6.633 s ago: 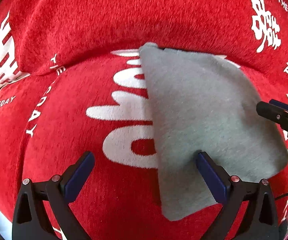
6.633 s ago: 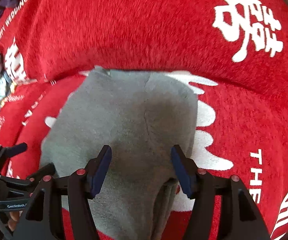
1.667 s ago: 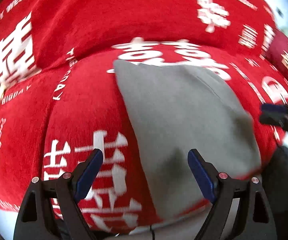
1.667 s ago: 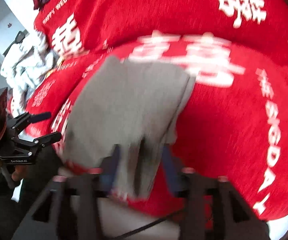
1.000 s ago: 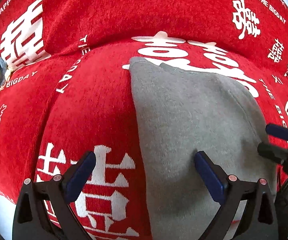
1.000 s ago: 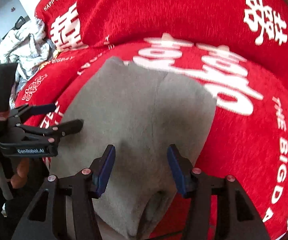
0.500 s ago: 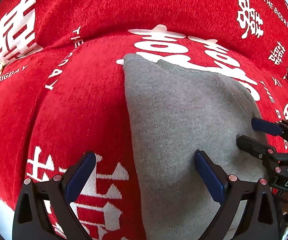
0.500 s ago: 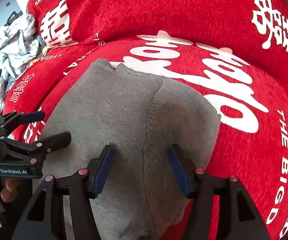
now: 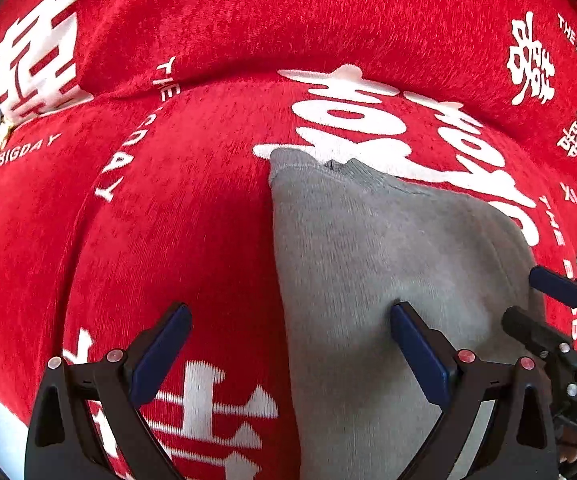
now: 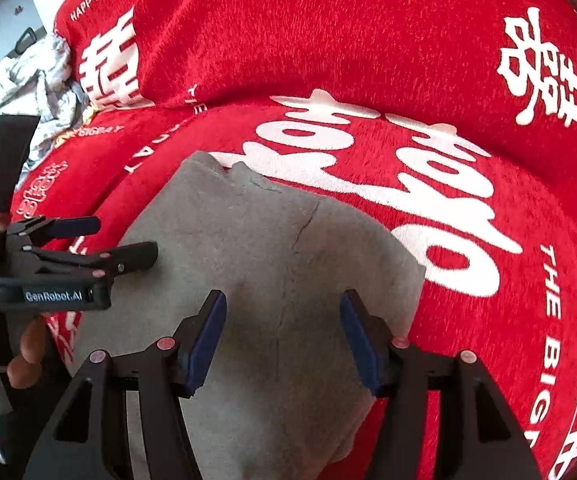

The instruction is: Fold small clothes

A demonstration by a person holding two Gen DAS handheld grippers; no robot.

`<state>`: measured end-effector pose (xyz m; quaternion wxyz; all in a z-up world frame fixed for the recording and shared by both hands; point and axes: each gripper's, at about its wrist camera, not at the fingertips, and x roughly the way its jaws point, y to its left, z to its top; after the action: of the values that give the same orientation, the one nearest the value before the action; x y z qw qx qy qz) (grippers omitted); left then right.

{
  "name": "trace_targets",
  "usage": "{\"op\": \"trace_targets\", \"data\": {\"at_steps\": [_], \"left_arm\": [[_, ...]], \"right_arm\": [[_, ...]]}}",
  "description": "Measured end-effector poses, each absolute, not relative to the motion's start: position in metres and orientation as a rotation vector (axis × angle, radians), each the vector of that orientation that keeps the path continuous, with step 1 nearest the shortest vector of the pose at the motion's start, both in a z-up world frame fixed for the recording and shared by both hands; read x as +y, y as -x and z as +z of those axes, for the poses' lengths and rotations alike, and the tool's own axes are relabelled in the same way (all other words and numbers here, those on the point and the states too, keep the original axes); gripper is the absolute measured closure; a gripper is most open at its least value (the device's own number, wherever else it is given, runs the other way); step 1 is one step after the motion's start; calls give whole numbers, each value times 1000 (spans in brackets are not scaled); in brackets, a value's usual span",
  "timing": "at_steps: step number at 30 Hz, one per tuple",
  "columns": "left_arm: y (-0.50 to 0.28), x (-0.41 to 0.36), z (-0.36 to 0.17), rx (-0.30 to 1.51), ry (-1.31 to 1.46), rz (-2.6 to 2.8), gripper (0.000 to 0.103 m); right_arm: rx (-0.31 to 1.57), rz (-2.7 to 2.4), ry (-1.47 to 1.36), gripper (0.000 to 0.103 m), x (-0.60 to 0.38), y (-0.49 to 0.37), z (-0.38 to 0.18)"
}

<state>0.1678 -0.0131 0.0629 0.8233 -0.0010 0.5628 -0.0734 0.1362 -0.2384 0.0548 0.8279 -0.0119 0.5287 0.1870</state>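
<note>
A grey knit garment (image 9: 388, 264) lies folded flat on the red sofa cover (image 9: 168, 220), its collar end pointing away from me. My left gripper (image 9: 288, 312) is open and straddles the garment's left edge, with one finger over the red cover and the other over grey cloth. My right gripper (image 10: 283, 300) is open just above the garment's (image 10: 272, 248) near middle, nothing pinched between its pads. Each view shows the other tool: the right gripper (image 9: 522, 295) at the garment's right side, the left gripper (image 10: 125, 236) at its left side.
The red cover carries large white characters (image 10: 388, 168) and rises into a back cushion (image 10: 328, 32) behind the garment. A crumpled white patterned cloth pile (image 10: 28, 80) lies at the far left. A hand (image 10: 28, 352) holds the left tool. The sofa's front edge is close below.
Both grippers have shifted sideways over the grey garment and stand nearer to each other. The right jaws, narrow and blurred earlier, stand wider. The garment lies still.
</note>
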Motion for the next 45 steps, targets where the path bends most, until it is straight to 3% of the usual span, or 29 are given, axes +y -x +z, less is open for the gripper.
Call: {"op": "trace_targets", "data": {"at_steps": [9, 18, 32, 45], "left_arm": [[-186, -26, 47, 1218, -23, -150, 0], [-202, -33, 40, 1239, -27, -143, 0], [-193, -21, 75, 1180, -18, -89, 0], [-157, -24, 75, 1183, -53, -89, 0]], "right_arm": [[1179, 367, -27, 27, -244, -160, 23], [1173, 367, 2, 21, -239, -170, 17], [1128, 343, 35, 20, -226, -157, 58], [1163, 330, 99, 19, -212, -125, 45]]}}
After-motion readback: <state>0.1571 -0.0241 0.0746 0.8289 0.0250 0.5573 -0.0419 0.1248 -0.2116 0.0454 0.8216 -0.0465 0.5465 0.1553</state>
